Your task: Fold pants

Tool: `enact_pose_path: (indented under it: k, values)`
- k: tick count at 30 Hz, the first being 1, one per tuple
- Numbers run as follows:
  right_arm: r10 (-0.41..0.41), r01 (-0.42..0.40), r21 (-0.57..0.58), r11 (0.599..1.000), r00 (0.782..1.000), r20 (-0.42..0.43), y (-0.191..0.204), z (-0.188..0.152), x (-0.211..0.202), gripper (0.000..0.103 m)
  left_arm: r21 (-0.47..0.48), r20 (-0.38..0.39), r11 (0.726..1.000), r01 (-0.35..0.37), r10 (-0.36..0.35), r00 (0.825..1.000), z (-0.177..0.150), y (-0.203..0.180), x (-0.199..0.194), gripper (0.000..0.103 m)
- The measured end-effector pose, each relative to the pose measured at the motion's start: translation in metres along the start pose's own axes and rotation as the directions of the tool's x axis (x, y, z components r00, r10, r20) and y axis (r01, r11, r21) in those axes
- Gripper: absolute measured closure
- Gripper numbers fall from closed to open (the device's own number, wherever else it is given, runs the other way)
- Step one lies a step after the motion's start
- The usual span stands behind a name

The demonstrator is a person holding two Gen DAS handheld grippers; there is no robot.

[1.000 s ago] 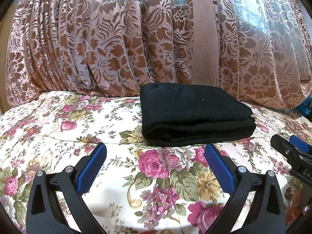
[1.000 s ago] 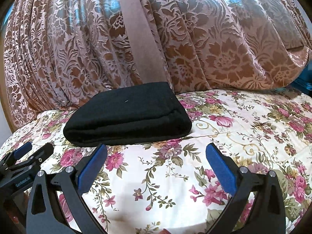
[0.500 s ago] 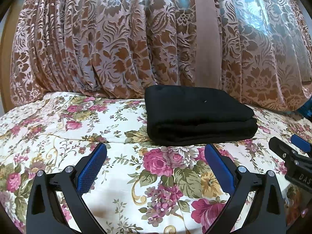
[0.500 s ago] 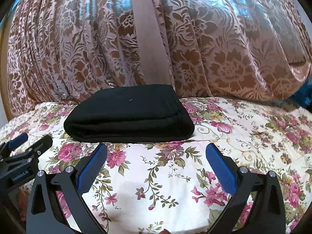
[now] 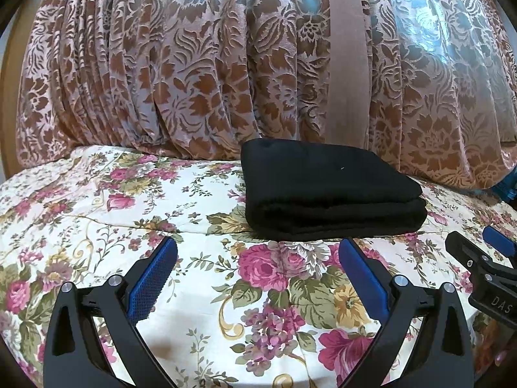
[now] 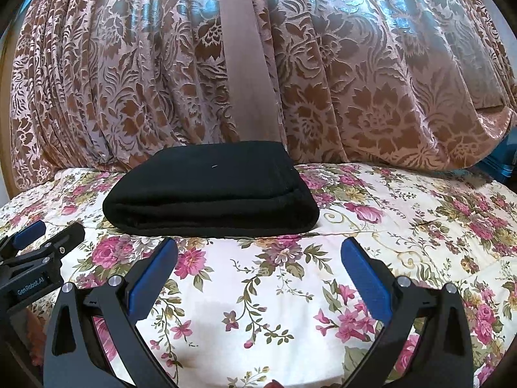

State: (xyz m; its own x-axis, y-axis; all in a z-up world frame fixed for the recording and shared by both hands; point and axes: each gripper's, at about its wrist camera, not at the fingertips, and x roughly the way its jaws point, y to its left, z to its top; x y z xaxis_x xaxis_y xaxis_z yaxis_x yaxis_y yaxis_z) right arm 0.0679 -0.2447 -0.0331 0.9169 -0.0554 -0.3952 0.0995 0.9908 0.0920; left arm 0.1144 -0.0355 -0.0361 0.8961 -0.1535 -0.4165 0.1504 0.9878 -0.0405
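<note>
The black pants [image 5: 329, 190] lie folded into a thick rectangular bundle on the floral bedspread [image 5: 97, 213], close to the curtain. In the right wrist view the same pants [image 6: 213, 190] sit just beyond the fingertips. My left gripper [image 5: 258, 252] is open, hovering over the bedspread short of the bundle, with nothing between its blue pads. My right gripper [image 6: 258, 252] is also open and holds nothing. Each gripper shows in the other's view: the right gripper [image 5: 484, 271] at the right edge, the left gripper [image 6: 35, 255] at the left edge.
A brown and pink patterned curtain [image 5: 226, 64] hangs right behind the bed, touching its far edge. A blue object [image 6: 504, 165] peeks out at the far right. Open bedspread [image 6: 404, 220] lies to either side of the pants.
Both views have drifted slightly, with the pants sitting a little lower and more centred. The pants themselves have not moved. Both grippers stay open.
</note>
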Motion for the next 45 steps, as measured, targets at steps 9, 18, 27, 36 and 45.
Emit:
enact_pose_path:
  k: [9,18,27,36,45]
  values:
    - [0.004,-0.003,0.018,1.0,1.0,-0.01,-0.0041,0.0003,0.0013,0.002,0.002,-0.014,1.0,0.0,0.0,1.0,-0.0009,0.0006,0.0028,0.007]
    - [0.003,-0.003,0.025,1.0,1.0,-0.015,-0.0056,0.0003,0.0035,0.002,-0.001,-0.024,1.0,0.005,-0.005,1.0,-0.0007,0.0013,0.0053,0.007]
    - [0.002,-0.002,0.025,1.0,1.0,-0.016,-0.0053,0.0004,0.0031,0.002,0.0,-0.025,1.0,0.006,-0.006,1.0,-0.0006,0.0011,0.0059,0.007]
    - [0.002,-0.001,0.025,1.0,1.0,-0.015,-0.0051,0.0005,0.0034,0.002,0.0,-0.026,1.0,0.006,-0.006,1.0,-0.0008,0.0011,0.0061,0.007]
    - [0.001,-0.001,0.027,1.0,1.0,-0.016,-0.0047,0.0004,0.0032,0.002,0.0,-0.025,1.0,0.006,-0.006,1.0,-0.0009,0.0008,0.0059,0.007]
